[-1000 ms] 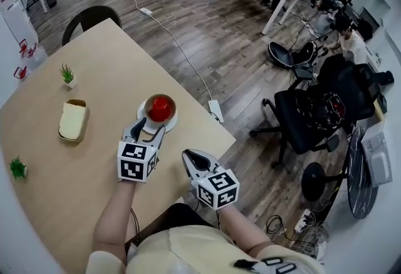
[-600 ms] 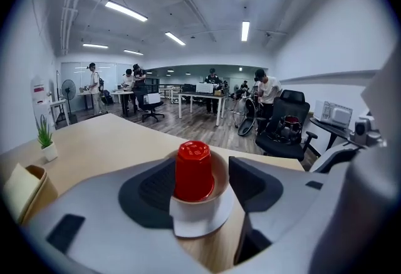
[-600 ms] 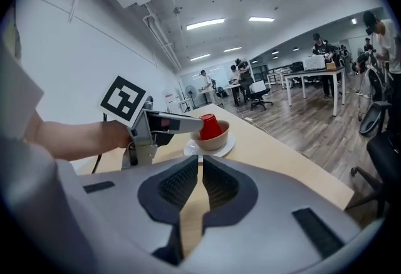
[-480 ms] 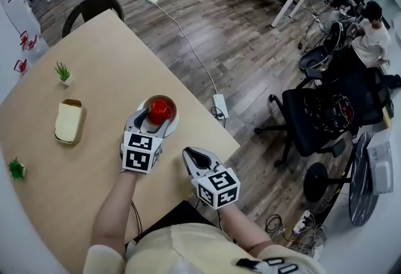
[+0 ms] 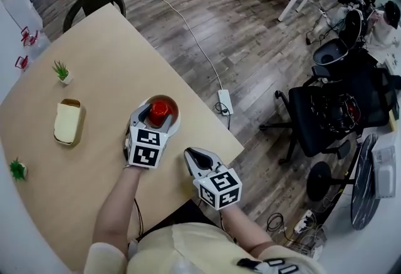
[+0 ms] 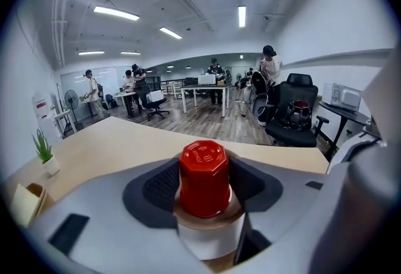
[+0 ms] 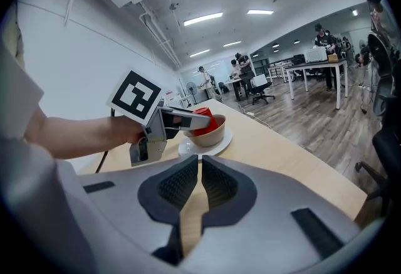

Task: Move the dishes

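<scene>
1. table (image 5: 88,88): light wood; carries every item listed below.
2. left gripper (image 5: 155,119): reaches over the stacked dishes. its jaws stand wide and have just been opening. the red cup stands between the pads, and no squeeze on it is evident.
3. right gripper (image 5: 194,157): jaws closed together with nothing between them; held near the table's edge, just beside the left gripper and apart from the dishes.
4. plate (image 7: 223,140): white, flat on the table near its edge, under the bowl.
5. yellow dish (image 5: 67,122): well apart from the stack.
6. bowl (image 7: 213,135): tan, resting on the plate.
7. red cup (image 6: 203,175): upside down inside the bowl.
8. potted plant (image 5: 61,71): small, near the far edge.
</scene>
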Available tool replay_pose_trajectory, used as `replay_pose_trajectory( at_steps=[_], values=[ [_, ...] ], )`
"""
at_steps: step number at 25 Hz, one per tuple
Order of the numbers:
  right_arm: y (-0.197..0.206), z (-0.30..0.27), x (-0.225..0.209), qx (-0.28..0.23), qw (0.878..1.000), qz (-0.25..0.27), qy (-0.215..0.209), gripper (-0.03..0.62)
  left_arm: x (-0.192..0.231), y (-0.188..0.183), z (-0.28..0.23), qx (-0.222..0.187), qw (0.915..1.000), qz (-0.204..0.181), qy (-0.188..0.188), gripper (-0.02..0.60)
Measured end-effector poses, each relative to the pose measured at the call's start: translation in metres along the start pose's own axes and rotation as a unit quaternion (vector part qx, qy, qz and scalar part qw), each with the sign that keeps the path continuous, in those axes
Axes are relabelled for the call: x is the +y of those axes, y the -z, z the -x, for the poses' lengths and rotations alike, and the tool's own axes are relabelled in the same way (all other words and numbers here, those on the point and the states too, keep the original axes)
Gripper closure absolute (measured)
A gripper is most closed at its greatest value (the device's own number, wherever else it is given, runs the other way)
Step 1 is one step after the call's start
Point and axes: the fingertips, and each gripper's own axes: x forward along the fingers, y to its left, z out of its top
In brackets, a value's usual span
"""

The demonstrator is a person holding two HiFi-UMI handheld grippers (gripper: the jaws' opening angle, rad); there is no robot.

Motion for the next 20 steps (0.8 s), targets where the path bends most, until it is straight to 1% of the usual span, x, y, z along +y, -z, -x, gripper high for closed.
replay_pose_trajectory(
  at_steps=[2,6,13,14,16,20],
  values=[
    [0.0,-0.002,-0.001,0.001,1.0,-0.002,-0.002,0.576,0.001,-0.001,-0.002,-0.004,1.0,0.0,0.003,0.336],
    [-0.002,-0.006,-0.004,0.003,1.0,0.0,-0.004,0.576,-0.003,-0.007,0.001,-0.01,0.9994,0.014,0.029,0.341],
    [-0.009,-0.011,0.005,-0.001,1.0,0.015,-0.01,0.576,0.011,-0.031,0.025,-0.071,0.9965,0.039,0.02,0.344],
    [-0.01,-0.011,0.007,-0.003,1.0,0.016,-0.01,0.576,0.014,-0.035,0.031,-0.082,0.9952,0.049,0.021,0.344],
    [-0.012,-0.009,0.012,-0.006,1.0,0.017,-0.009,0.576,0.018,-0.043,0.045,-0.105,0.9904,0.085,0.031,0.344],
    [-0.015,-0.007,0.023,-0.01,1.0,0.022,-0.008,0.576,0.034,-0.053,0.07,-0.142,0.9723,0.176,0.058,0.344]
  ],
)
